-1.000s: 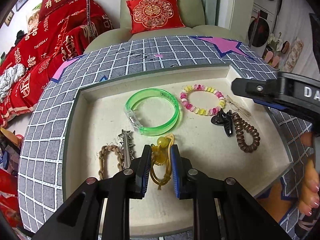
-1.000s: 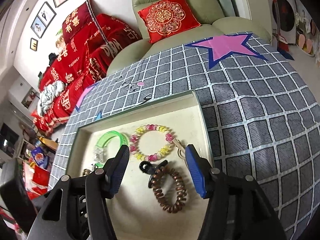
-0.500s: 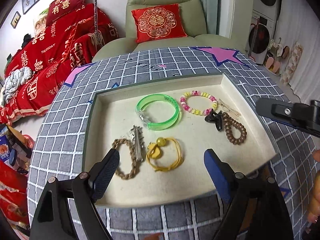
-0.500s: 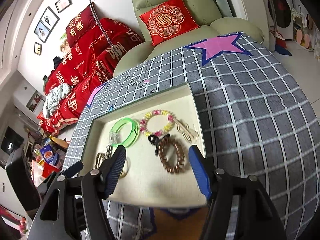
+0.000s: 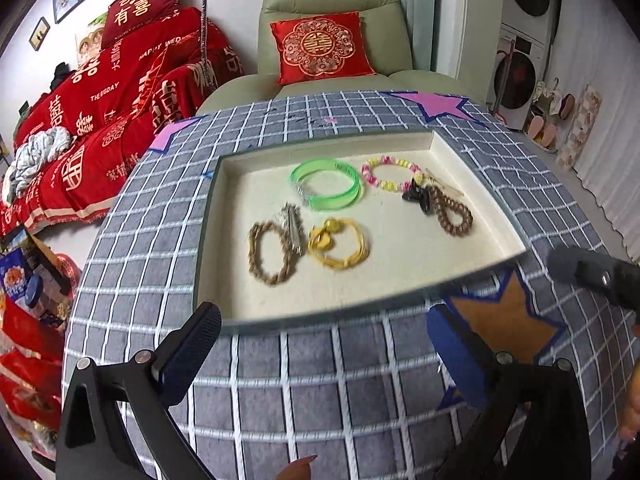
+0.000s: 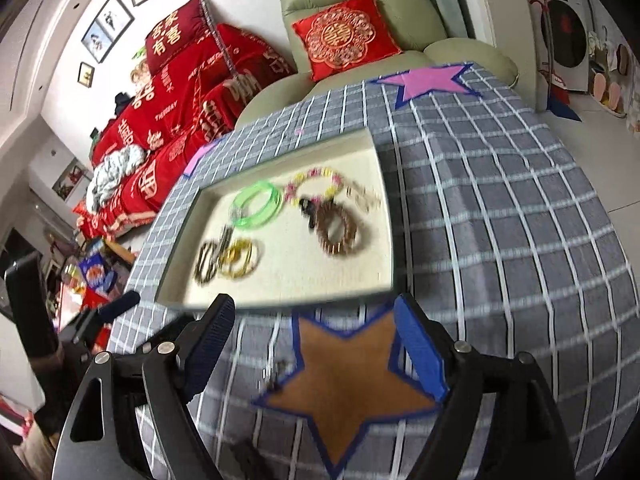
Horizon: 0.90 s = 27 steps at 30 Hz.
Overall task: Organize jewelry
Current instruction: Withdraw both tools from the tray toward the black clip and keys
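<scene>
On the grey checked tablecloth (image 5: 328, 364) sits a shallow cream tray (image 5: 400, 280), and all the jewelry lies inside it; toward the far side rests the green bangle (image 5: 326, 190), with the pink-and-yellow bead bracelet (image 5: 390, 178) just to its right; nearer the right wall a black hair clip (image 5: 418, 196) touches the brown coil hair tie (image 5: 452, 212), and a pale item behind them is too blurred to name; at the near left, the braided rope bracelet (image 5: 270, 252) lies beside a silver clip (image 5: 294, 228), which sits between it and the yellow cord bracelet (image 5: 340, 246); the left gripper (image 5: 324, 344) hovers over the cloth short of the tray's near rim, its jaws spread wide and holding nothing; the right gripper (image 6: 316, 340) likewise hangs with its jaws wide apart and empty, above an orange star patch (image 6: 348, 376) on the cloth just in front of the tray; in the right wrist view the tray (image 6: 280, 280) and its contents are smeared by motion blur; beyond the table stand a green armchair (image 5: 332, 4) with a red cushion (image 5: 320, 46) and a sofa under red covers (image 5: 100, 112).
</scene>
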Motion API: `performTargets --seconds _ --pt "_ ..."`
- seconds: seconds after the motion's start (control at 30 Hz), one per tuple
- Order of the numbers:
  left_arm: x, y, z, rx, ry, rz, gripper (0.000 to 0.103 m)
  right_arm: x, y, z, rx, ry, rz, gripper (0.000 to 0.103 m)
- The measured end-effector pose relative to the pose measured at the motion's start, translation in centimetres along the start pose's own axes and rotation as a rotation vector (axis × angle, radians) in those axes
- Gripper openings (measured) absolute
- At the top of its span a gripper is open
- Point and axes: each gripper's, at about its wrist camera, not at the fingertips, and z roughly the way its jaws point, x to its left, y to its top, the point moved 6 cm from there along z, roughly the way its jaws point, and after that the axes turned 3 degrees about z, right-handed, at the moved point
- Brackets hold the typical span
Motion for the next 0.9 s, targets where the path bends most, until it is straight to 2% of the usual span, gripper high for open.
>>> performTargets --seconds 0.27,0.5,0.9 --pt "-0.4 -2.9 0.2 0.043 -0.039 0.000 0.103 1.7 -5.6 -1.4 0.041 -0.039 -0.146 0.084" --pt "-2.1 -3.9 1.0 0.072 -0.094 0.031 0.103 3.5 -10.6 -1.9 0.081 -0.056 -0.265 0.084" --pt "-3.5 -3.9 2.4 0.096 -0.111 0.048 0.103 5.1 -14.1 -1.1 0.114 -0.077 -0.354 0.084"
